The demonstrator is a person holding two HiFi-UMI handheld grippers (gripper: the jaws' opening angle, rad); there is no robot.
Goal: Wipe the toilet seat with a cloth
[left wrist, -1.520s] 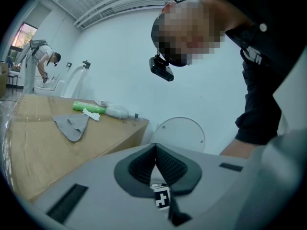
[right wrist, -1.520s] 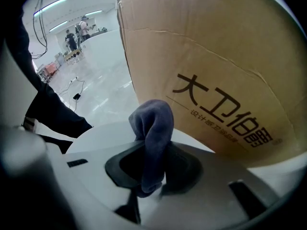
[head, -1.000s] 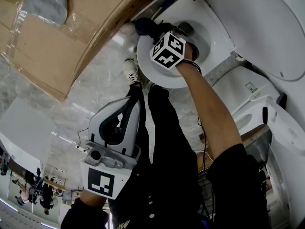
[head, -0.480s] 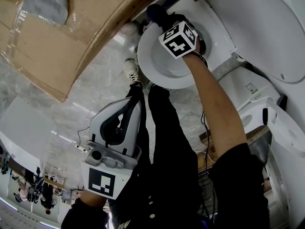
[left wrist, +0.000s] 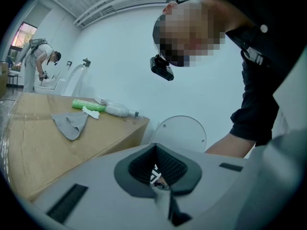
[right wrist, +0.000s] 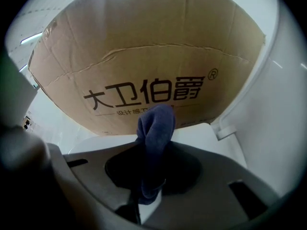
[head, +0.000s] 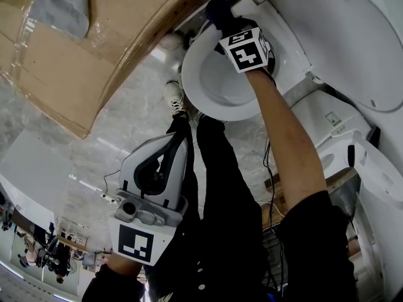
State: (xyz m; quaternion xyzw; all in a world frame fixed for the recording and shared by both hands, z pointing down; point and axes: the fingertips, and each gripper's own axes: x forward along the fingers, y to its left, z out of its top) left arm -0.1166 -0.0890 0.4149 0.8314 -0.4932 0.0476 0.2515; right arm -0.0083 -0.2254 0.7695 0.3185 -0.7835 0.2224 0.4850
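dark blue cloth clamped in my right fingers at the far rim of the toilet seat

my right gripper is stretched out over the toilet seat, and its fingers are clenched on the dark blue cloth. in the right gripper view the cloth is pinched low between them. its free end stands up in a fold, covering the place where the tips meet. from the head view the cloth sits at the far rim of the seat, close under the edge of the cardboard box. my marker cube and forearm cover part of that rim, so i cannot tell whether the cloth presses on the seat or hangs just off it. the raised lid runs out of the picture at the top right.

my left gripper hangs low in front of my legs, well apart from the toilet. its fingers are pressed together with nothing between them. through the small opening behind the pads only a sliver of a black-and-white marker shows.

on top of the box lie a grey rag and a green bottle. something pale and crumpled lies beside the bottle, and i cannot make out what it is. a second toilet at the right is partly hidden by my arm and cut off by the frame.
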